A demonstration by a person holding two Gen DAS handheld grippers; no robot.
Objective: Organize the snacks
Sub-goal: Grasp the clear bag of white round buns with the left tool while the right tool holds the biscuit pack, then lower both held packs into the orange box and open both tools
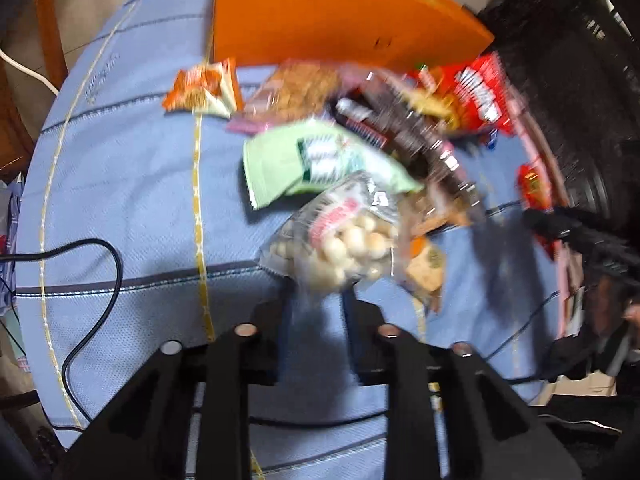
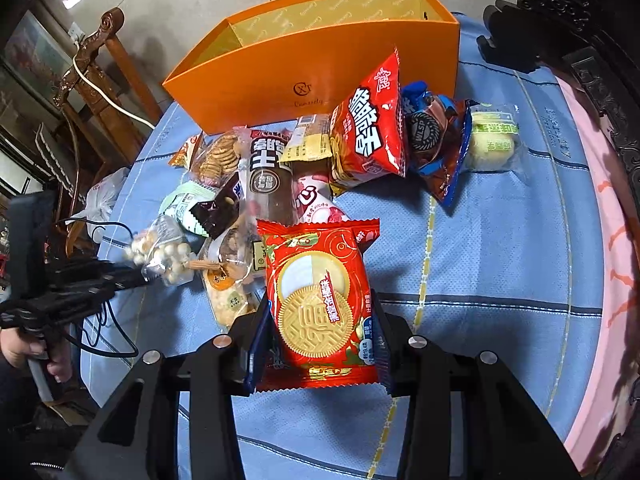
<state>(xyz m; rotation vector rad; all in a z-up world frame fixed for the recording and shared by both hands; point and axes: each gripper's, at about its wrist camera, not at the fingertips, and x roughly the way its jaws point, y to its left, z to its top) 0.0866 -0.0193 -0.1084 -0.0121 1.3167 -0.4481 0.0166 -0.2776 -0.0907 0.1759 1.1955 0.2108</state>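
Right wrist view: right gripper [image 2: 320, 312] clamps red biscuit packet [image 2: 320, 304], long axis running away from tongs.
Left gripper [image 1: 318, 292]: clenched on clear bag of white balls [image 1: 340, 240], lifted.
Room: bare blue cloth [image 2: 500, 248] right of tongs; orange box [image 2: 312, 56] beyond pile.

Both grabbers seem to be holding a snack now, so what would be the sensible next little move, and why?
Probably carry the clear bag of round white puffs, pinched in the left gripper, over the pile to the open orange box. The box looks empty, and the right gripper already holds its red biscuit packet.

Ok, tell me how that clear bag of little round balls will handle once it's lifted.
The clear bag of balls, pinched at one end by the left claw, probably hangs floppy. Loose balls likely shift and sag to the low end. It looks light, and the crinkly film may slip.
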